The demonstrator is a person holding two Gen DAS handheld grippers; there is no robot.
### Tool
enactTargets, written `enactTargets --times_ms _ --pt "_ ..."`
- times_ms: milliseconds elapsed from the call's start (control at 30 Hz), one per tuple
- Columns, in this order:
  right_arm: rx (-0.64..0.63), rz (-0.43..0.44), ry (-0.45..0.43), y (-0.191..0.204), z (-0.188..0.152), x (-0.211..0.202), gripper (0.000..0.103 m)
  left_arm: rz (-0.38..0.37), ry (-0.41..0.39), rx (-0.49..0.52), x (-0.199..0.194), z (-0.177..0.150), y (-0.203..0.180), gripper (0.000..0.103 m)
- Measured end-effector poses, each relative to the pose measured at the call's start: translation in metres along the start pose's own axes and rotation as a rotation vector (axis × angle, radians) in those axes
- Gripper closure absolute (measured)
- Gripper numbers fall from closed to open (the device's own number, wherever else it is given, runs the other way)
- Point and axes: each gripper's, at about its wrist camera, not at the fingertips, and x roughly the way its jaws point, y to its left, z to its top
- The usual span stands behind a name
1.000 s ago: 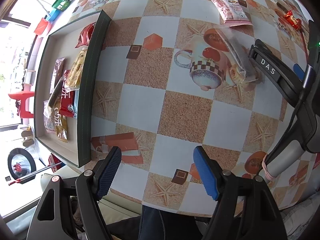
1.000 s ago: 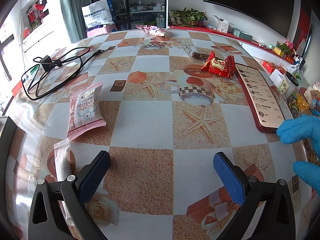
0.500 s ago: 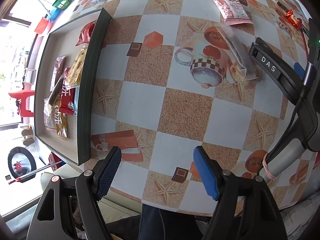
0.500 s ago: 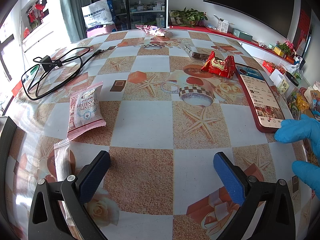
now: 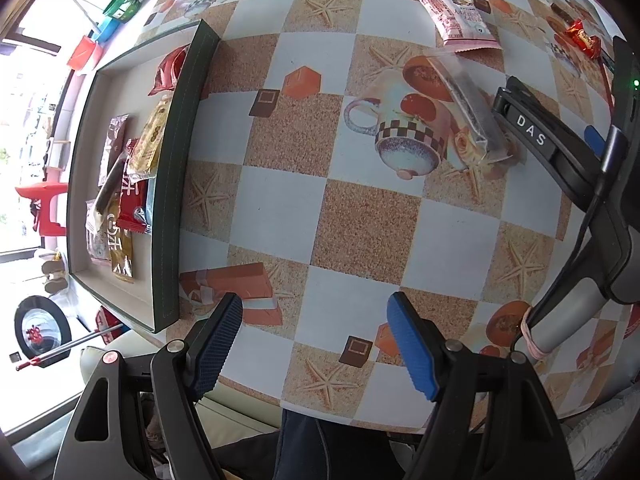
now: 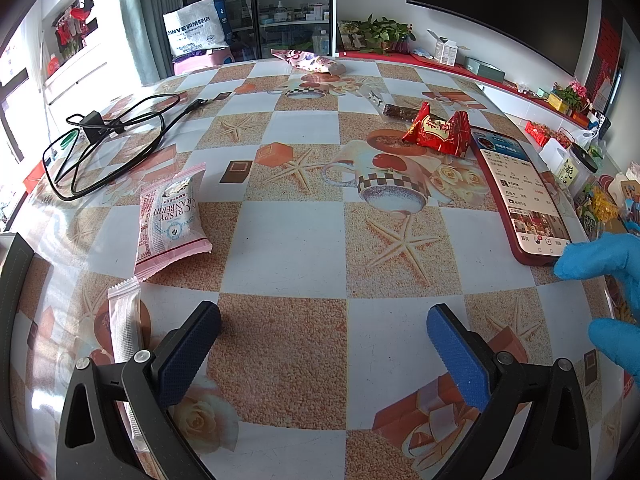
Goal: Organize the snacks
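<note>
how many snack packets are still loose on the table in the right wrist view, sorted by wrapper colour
pink packet: 1
white stick packet: 1
red packet: 1
dark bar: 1
pink patterned bag at the far edge: 1
total: 5 loose on the table

A pink packet (image 6: 170, 219) printed "CRISPY CRANBERRY" lies flat on the table, left of centre. Just near of it a slim white sachet (image 6: 125, 322) lies lengthwise. A red wrapper (image 6: 438, 132) with twisted ends sits far right, with a dark bar (image 6: 398, 111) just behind it, and a pink-purple bag (image 6: 308, 62) at the far edge. At the table's left side, a dark-rimmed tray (image 5: 170, 184) holds several packets (image 5: 128, 196) (red, gold and brown ones, partly overlapping).
</note>
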Motion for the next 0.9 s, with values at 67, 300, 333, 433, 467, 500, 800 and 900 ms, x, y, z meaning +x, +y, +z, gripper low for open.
enactTargets --times_ms 67,300,333,433,467,500,800,900 --pt "0.000 0.000 0.000 0.000 0.000 0.000 0.000 0.000 -0.001 0.003 0.000 0.000 -0.001 0.025" --pt "0.000 0.000 0.000 0.000 0.000 0.000 0.000 -0.002 -0.002 0.000 0.000 0.000 0.001 0.025" --pt "0.000 0.000 0.000 0.000 0.000 0.000 0.000 -0.003 -0.004 0.001 0.000 0.001 0.001 0.025" --pt "0.001 0.000 0.000 0.000 0.000 0.000 0.000 -0.004 -0.015 0.001 -0.001 0.004 0.003 0.025" --pt "0.001 0.000 0.000 0.000 -0.001 0.000 0.000 -0.004 -0.021 0.000 -0.002 0.006 0.004 0.025" --pt "0.000 0.000 0.000 0.000 0.000 0.000 0.000 -0.005 -0.027 -0.003 -0.002 0.008 0.005 0.025" --pt "0.001 0.000 0.000 0.000 0.000 0.000 0.000 -0.052 -0.062 -0.036 -0.003 0.042 0.016 0.024" --pt "0.021 -0.014 0.000 0.007 0.002 -0.001 0.000 -0.065 -0.072 -0.031 -0.004 0.050 0.018 0.024"
